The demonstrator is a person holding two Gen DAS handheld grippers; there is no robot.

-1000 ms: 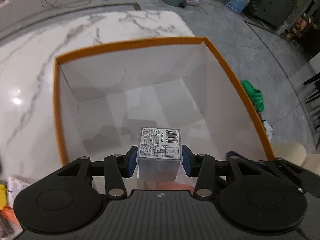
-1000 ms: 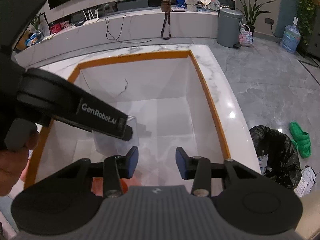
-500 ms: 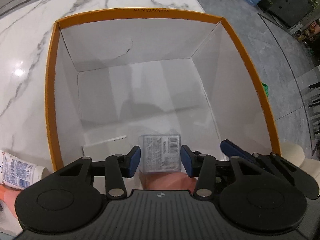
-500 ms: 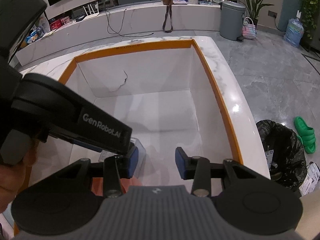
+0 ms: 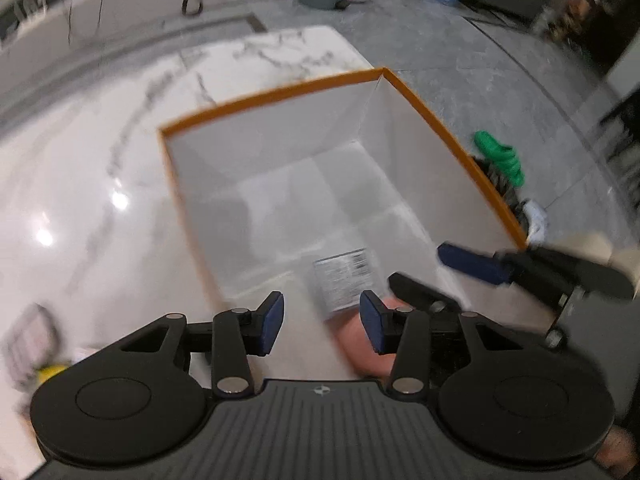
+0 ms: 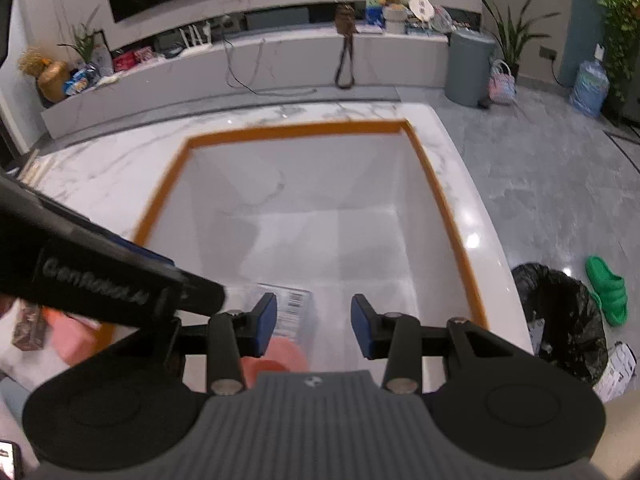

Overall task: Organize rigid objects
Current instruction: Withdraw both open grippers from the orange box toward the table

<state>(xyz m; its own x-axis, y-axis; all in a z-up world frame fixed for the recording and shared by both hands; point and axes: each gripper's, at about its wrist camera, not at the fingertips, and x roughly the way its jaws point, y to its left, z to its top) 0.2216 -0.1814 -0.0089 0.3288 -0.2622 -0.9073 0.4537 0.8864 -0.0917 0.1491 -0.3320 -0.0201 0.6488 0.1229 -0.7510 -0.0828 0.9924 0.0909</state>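
Changes since the earlier frames: the clear plastic case [image 5: 343,280] with a printed label, a second ago clamped between the left gripper's [image 5: 322,322] blue pads, now lies free on the floor of the orange-rimmed box [image 5: 276,90], near its close wall. The left gripper has lifted clear of the box, its jaws standing half apart with nothing between them. The right gripper [image 6: 313,326] is almost unmoved above the box's near edge, jaws likewise half apart and empty.

Writing: the case label carries a barcode and small print, too blurred to read. The left gripper's arm, crossing the right wrist view, bears white lettering [image 6: 94,282], smeared here; it appears to read "GenRobot.AI".

Contents of box: the case, plus a pinkish-orange rounded thing [image 6: 276,356] lying against the near wall just beside the case; what it is cannot be told.

Around the box: white marble table [image 5: 100,184] beneath it; blurred packets [image 5: 30,344] left of the box on the table; black bin bag [image 6: 560,320] and green slipper [image 6: 606,290] on the floor right of the box; grey pedal bin [image 6: 468,68] and water bottle [image 6: 588,88] beyond it.
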